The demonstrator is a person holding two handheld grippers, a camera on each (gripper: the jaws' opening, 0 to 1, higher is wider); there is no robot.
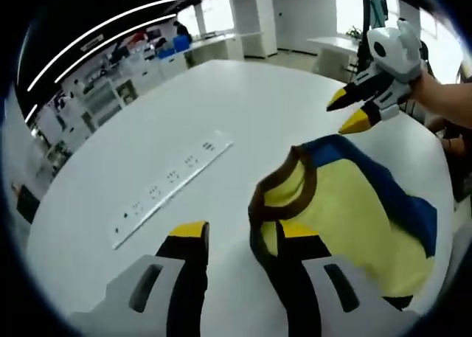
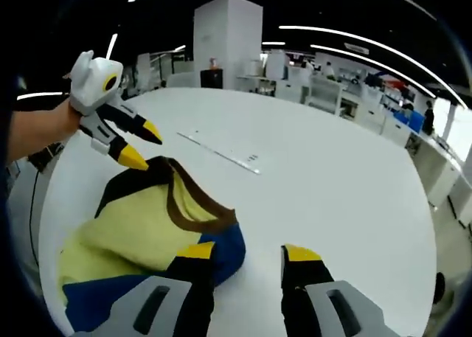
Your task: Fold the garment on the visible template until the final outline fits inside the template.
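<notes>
Right now you are working the yellow garment lying bunched on the white table, its brown collar facing up and blue panels showing at the edges. Your left gripper is sitting with its fingers apart, one tip touching the collar edge, nothing clamped. Your right gripper is also holding its fingers apart, one beside the blue hem, the other over bare table. No template outline is discernible under the cloth; a long white strip is lying apart. You are likely still at the spreading stage; next you probably need to pinch two edges and flatten it
</notes>
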